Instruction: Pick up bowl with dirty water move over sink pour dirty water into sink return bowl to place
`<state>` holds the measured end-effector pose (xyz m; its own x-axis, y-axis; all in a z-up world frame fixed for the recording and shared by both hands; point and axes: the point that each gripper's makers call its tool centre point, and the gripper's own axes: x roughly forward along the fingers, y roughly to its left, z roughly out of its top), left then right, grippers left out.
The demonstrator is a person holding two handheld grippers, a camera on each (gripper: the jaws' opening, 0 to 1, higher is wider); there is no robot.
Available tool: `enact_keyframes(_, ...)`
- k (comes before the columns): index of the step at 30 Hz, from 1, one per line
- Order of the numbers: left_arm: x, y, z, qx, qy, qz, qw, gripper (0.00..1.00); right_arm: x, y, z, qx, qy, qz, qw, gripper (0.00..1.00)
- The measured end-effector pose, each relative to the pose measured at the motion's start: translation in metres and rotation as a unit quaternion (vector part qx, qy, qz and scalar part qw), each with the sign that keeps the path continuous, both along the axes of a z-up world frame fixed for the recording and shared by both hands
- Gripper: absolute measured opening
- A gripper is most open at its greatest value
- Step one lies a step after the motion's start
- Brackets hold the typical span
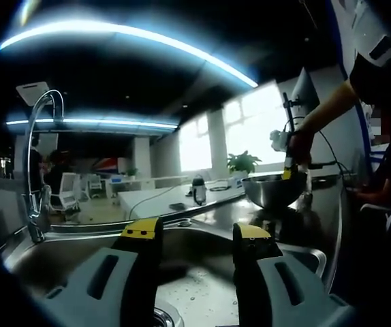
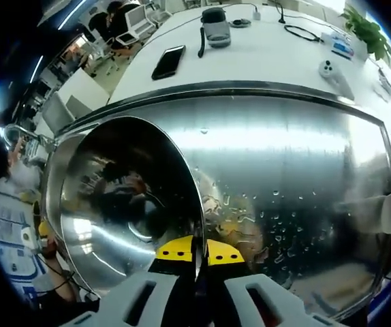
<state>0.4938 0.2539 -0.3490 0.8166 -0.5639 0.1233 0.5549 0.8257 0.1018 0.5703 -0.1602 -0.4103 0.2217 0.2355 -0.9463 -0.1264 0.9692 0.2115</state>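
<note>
Stainless-steel bowl (image 2: 124, 204) clamped by its rim between the yellow-tipped jaws of the right gripper (image 2: 197, 253), which are pressed nearly together on the thin metal wall. In the right gripper view the bowl's open mouth faces left and its inside appears bare, with only reflections showing; whether any dirty water remains cannot be told. Behind the bowl lies the wet steel drainboard (image 2: 298, 177), beaded with droplets, and past its far edge a white table (image 2: 263, 54) carrying a phone (image 2: 167, 61).

In the left gripper view the same bowl (image 1: 274, 189) hangs above the right end of the steel counter, held from above by the person's hand (image 1: 299, 143). The left gripper (image 1: 194, 235) holds nothing, its jaws standing wide apart over the sink basin (image 1: 195, 289), with the faucet (image 1: 37, 157) at the basin's left edge.

Judged step: returning the bowl to its place, or the last of the pour. To do it well, the pinch on the rim should be kept firm, since a thin wet rim may slip or swing; the bowl should be levelled before it is lowered, set down flat on the drainboard well inside its edges, and released only once it rests steady.
</note>
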Motion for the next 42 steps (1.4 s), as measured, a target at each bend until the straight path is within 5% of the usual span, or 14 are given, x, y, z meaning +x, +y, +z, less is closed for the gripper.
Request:
enact_keyframes(23, 0.0, 0.0, 0.0, 0.003, 0.0, 0.001, 1.0, 0.4, 0.016, -0.003, 0.0, -0.008, -0.044, 0.021, 0.9988, 0.0)
enact_keyframes(42, 0.002, -0.001, -0.005, 0.02, 0.004, 0.006, 0.9998, 0.4, 0.039, 0.018, 0.022, -0.023, -0.098, 0.05, 0.9936, 0.0)
